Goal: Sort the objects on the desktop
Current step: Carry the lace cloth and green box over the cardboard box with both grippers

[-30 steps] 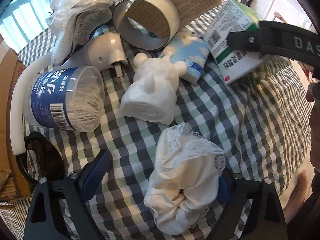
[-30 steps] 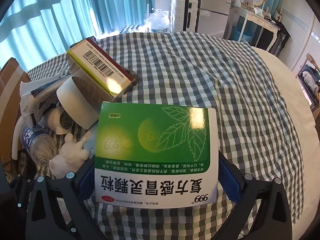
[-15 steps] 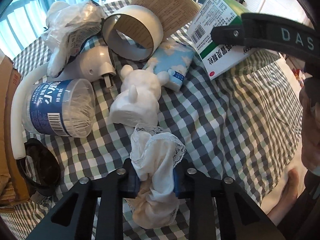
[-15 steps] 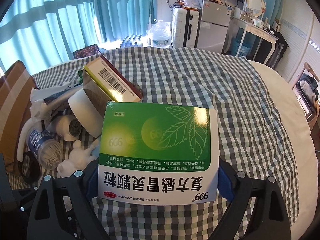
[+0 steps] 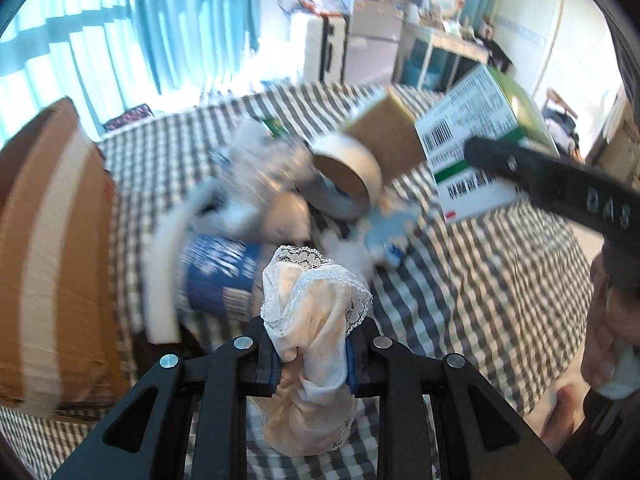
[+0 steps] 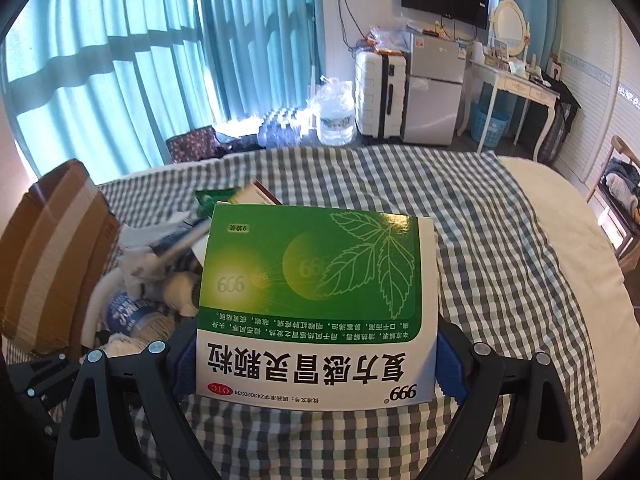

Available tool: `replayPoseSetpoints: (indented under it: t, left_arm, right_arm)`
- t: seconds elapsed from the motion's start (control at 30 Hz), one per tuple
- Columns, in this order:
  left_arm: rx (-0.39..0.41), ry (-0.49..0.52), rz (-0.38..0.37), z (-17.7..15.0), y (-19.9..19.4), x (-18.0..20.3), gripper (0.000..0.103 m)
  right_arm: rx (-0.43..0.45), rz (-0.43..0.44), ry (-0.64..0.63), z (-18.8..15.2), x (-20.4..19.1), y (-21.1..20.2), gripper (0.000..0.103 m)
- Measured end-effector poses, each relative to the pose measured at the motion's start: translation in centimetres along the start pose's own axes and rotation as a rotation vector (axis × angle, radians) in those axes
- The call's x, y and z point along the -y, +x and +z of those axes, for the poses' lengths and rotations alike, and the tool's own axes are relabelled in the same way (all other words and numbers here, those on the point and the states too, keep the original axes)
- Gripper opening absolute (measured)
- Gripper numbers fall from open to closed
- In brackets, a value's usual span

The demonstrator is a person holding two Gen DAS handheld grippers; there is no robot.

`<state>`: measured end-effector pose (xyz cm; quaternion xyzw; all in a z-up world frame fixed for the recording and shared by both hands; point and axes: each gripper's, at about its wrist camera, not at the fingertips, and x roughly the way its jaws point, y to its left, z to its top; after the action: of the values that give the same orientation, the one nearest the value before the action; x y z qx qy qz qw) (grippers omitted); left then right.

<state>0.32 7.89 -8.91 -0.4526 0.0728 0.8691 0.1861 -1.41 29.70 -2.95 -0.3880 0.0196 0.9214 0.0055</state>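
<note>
My left gripper [image 5: 310, 354] is shut on a crumpled white lace cloth [image 5: 316, 320] and holds it above the checked tablecloth [image 5: 480, 300]. My right gripper [image 6: 316, 364] is shut on a green and white medicine box [image 6: 316, 292], held up over the table; the box also shows in the left wrist view [image 5: 476, 148]. A pile lies on the table behind the cloth: a blue-labelled cotton swab jar [image 5: 220, 276], a tape roll [image 5: 348, 176], a brown box [image 5: 384, 136], a blue tissue pack [image 5: 384, 236] and a white plastic bag [image 5: 256, 168].
A cardboard box [image 5: 44, 248] stands at the table's left edge, also in the right wrist view [image 6: 48, 252]. A white foam tube [image 5: 164, 276] curves beside the jar. Beyond the table are a suitcase [image 6: 380, 96], a small fridge [image 6: 434, 92] and a white desk [image 6: 512, 84].
My left gripper closed on the lace cloth and lifted it off the table, tilting up. My right gripper rose with the medicine box still in it.
</note>
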Motion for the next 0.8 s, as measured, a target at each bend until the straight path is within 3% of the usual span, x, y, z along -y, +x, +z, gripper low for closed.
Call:
replayPoseSetpoints:
  t: [0.23,0.8]
  left_arm:
    - [0.080,-0.023,0.058,1.8,-3.2,-0.8,0.024]
    - [0.263,-0.113,0.160,4.2,-9.9,-7.6,0.024]
  right_arm:
    - [0.093,0.046,-0.025,0.8,-1.4,-2.7,0.091]
    - [0.248,0.126,-0.092,3.1,-6.9,-7.5,0.091]
